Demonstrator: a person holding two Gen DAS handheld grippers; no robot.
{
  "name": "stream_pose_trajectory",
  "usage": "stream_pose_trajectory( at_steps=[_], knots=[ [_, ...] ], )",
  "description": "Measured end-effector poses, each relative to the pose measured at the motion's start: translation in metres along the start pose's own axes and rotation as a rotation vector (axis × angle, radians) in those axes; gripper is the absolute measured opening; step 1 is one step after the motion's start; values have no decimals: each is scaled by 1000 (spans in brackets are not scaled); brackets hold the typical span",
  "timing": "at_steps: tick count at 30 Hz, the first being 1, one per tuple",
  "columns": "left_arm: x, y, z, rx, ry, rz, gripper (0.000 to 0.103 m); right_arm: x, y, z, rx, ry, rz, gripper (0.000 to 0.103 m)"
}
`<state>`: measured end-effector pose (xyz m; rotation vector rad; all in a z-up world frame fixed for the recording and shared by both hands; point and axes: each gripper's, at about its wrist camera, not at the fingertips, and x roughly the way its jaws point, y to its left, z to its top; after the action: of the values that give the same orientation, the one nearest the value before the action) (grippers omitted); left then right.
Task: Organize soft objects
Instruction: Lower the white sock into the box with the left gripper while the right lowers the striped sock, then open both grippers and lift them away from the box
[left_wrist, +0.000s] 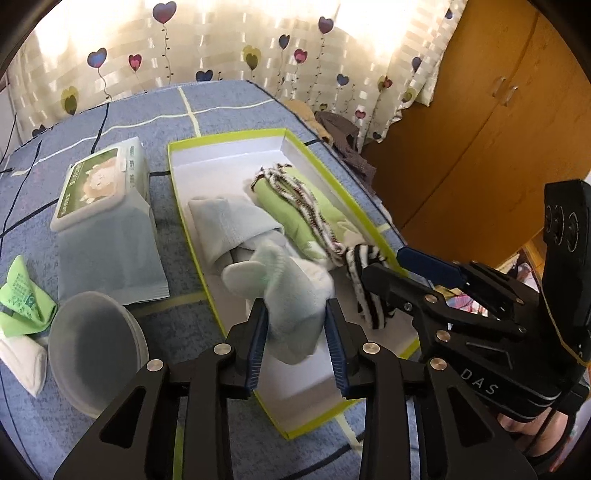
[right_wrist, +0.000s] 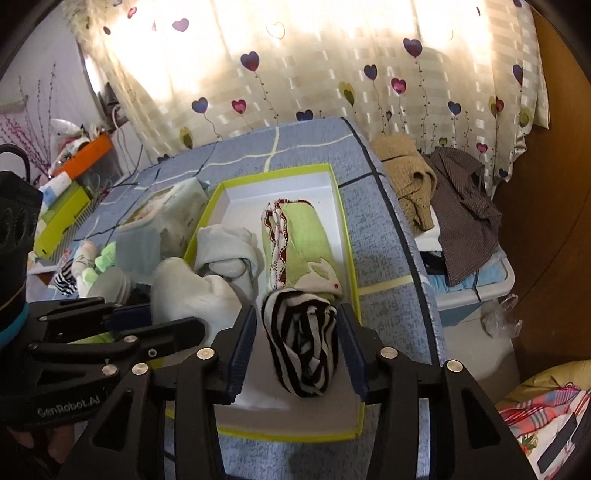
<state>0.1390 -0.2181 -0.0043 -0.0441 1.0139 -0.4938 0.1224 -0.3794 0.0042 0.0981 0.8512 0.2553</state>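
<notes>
Left gripper (left_wrist: 295, 325) spread around pale sock (left_wrist: 291, 291); right gripper (right_wrist: 301, 343) spread around striped sock (right_wrist: 303, 350), over box (right_wrist: 354, 280); tissue pack (left_wrist: 103, 192), bowl (left_wrist: 92, 343) beside.

- The left gripper (left_wrist: 295, 314) points steeply downward, its blue-padded jaws parted; the left pad touches what lies between them, the right pad stands clear
- The right gripper (right_wrist: 301, 325) also tilts steeply down, jaws spread, pads just beside what sits between them
- The two grippers sit close side by side, each showing in the other's view
- Bits of the person's hands show behind the gripper bodies
</notes>
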Motion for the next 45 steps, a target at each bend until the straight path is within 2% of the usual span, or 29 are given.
stream_pose_trajectory(
  at_steps=[6,17,29,45],
  knots=[
    [-18,2,-7,-14,-28,-10,33,-22,9,-4,-8,-26,-19,45],
    [-69,4,-30,-27,-100,-73,33,-62,42,-16,-29,-61,-69,47],
    [-117,16,-59,-23,-185,-40,33,-97,90,-27,-95,-102,-92,51],
    [-145,45,-77,-78,-244,-12,33,-98,130,-30,-155,-103,-63,52]
  ],
)
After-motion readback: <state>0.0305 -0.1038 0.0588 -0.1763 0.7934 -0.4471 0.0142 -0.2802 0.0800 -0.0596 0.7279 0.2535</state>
